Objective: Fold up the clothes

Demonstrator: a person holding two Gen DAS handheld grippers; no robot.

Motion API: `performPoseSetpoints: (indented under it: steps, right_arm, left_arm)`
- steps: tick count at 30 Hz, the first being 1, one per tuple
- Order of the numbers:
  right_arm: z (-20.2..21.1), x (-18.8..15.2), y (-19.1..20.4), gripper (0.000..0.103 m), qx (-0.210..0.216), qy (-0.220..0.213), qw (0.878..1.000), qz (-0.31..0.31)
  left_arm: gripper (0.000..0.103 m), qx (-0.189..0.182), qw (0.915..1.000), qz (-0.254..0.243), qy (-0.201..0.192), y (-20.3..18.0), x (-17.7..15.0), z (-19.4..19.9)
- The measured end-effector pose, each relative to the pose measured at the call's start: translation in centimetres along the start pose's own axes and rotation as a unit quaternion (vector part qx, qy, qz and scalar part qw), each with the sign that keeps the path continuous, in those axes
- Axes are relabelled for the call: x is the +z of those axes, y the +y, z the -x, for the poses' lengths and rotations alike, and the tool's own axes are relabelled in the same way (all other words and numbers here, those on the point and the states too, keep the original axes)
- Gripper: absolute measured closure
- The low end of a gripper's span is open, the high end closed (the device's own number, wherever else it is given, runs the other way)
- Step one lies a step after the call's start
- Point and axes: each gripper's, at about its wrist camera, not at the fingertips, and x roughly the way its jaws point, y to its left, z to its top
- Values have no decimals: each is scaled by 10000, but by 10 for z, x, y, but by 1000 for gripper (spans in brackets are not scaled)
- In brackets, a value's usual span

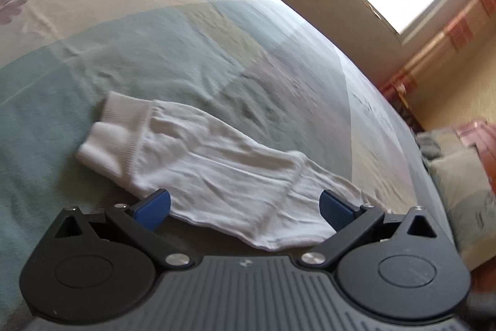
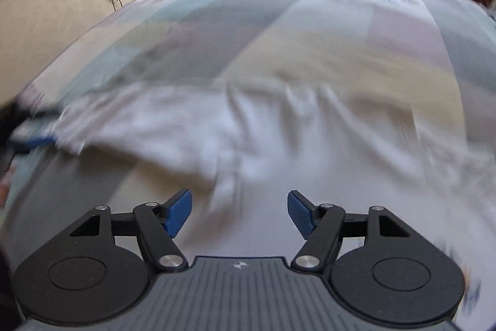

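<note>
The white garment (image 1: 217, 163) lies on the patchwork bedspread (image 1: 155, 51), spread toward the near edge of the bed. In the left wrist view a long sleeve runs away from the camera and ends in a ribbed cuff (image 1: 121, 126); the cuff is doubled over on itself. In the right wrist view the same white cloth (image 2: 248, 138) fills the middle of the picture, rumpled into soft ridges, though that view is smeared and its outline cannot be read exactly.

It looks like thin knit — light, limp, with no stiffness to hold a crease, so it will likely sag and drag wherever it is not supported. The ribbed cuff and the seamed hem (image 1: 272, 241) are probably the firmest places to pinch; a pinch in the middle of the cloth would likely gather only one layer and bunch it. The cloth should not slip much on the cotton-like cover, so lifting clear seems wiser than sliding.

The left gripper (image 1: 245, 207) stands wide open, its blue pads (image 1: 153, 211) on either side of the sleeve's near edge, gripping nothing. The right gripper (image 2: 238, 213) is also open and empty — poised above the cloth.
</note>
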Motion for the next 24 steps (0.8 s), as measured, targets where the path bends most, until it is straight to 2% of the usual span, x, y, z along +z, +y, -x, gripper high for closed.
performPoseSetpoints:
  steps: [4, 6, 8, 10, 13, 16, 20, 22, 23, 24]
  right_arm:
    - [31, -57, 10, 23, 39, 116, 9999, -4]
    - [44, -72, 8, 23, 105, 120, 9999, -26]
    - [56, -82, 3, 23, 246, 82, 9996, -122]
    - [61, -84, -6, 22, 237, 36, 9994, -252]
    - [58, -82, -17, 22, 225, 24, 9984, -515]
    - [54, -81, -18, 22, 269, -4, 9975, -648]
    - [57, -81, -13, 22, 186, -45, 9986, -488]
    - [59, -81, -10, 22, 142, -64, 9991, -404]
    - [59, -82, -10, 22, 114, -66, 9991, -394]
    - [59, -82, -10, 22, 100, -61, 9991, -395]
  left_arm:
    - [2, -298, 9991, 198, -218, 9, 5, 13]
    - [2, -181, 9989, 144, -398, 14, 8, 22]
    - [2, 50, 9993, 242, -280, 26, 9, 27]
    - [2, 63, 9988, 479, -64, 40, 6, 26]
    - [2, -213, 9956, 888, 201, 63, 1, 19]
    - [1, -513, 9926, 1102, 20, 74, 1, 8]
    - [1, -631, 9893, 1288, -258, 82, 15, -9]
    - [3, -515, 9910, 1198, -311, 78, 21, -16]
    - [7, -397, 9929, 1077, -316, 74, 23, -18]
    - [21, -205, 9952, 902, -324, 70, 23, -19]
